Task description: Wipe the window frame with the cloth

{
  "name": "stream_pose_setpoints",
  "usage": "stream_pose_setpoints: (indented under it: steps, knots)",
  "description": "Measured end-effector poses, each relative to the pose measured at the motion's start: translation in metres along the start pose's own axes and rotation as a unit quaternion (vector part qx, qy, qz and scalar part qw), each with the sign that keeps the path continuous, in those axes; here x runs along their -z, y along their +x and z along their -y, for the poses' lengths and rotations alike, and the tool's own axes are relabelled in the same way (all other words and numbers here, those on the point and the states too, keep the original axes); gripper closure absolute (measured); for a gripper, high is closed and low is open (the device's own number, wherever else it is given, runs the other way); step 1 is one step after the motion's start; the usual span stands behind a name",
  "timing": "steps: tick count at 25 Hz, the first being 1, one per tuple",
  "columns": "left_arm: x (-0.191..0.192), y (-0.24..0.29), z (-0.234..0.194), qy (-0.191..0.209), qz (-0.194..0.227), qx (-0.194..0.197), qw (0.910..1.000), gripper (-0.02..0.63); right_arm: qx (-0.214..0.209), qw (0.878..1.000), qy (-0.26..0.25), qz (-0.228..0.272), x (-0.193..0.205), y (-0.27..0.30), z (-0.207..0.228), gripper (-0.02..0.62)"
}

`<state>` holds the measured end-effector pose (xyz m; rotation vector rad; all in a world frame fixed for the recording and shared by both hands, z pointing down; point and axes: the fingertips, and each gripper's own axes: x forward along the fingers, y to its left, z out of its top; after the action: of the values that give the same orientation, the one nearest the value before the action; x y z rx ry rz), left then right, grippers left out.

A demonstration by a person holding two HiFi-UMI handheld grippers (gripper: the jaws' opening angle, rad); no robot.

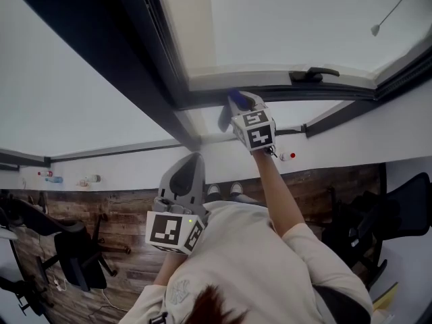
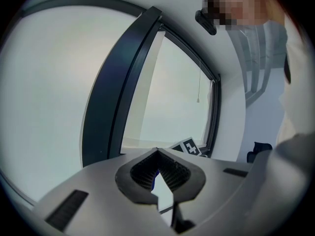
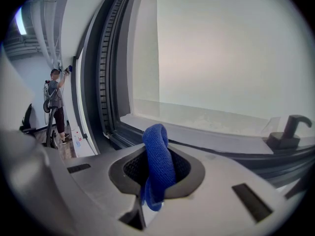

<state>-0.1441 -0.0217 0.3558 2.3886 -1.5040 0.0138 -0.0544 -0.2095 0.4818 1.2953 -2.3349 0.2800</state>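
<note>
A blue cloth (image 3: pixel 158 154) sticks up folded from my right gripper (image 3: pixel 157 156), which is shut on it. In the head view that gripper (image 1: pixel 234 101) is raised with the cloth (image 1: pixel 237 98) against the dark window frame (image 1: pixel 283 92), near the corner where the lower bar meets the upright. The same frame bar (image 3: pixel 206 151) runs just beyond the cloth in the right gripper view. My left gripper (image 1: pixel 191 162) hangs lower and nearer to me, off the frame. Its jaws (image 2: pixel 157 152) are shut with nothing between them, pointing at the window.
A black window handle (image 1: pixel 312 74) sits on the frame right of the cloth. A blind cord's pull (image 1: pixel 375 30) hangs before the pane. Office chairs (image 1: pixel 74 248) stand on the wood floor. Another person (image 3: pixel 53 102) stands far along the wall.
</note>
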Motion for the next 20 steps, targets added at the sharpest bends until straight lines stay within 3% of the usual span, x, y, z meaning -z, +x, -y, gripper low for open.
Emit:
stream_pose_setpoints:
  steps: [10,20]
  knots:
    - [0.016,0.002,0.048,-0.006,0.003,-0.017,0.9998,0.601,-0.006,1.0,-0.004,0.004,0.009,-0.017,0.036,0.541]
    - [0.024,0.002,0.065,-0.011,0.015,-0.029,0.9994,0.601,-0.008,1.0,-0.007,0.011,0.01,-0.022,0.049,0.541]
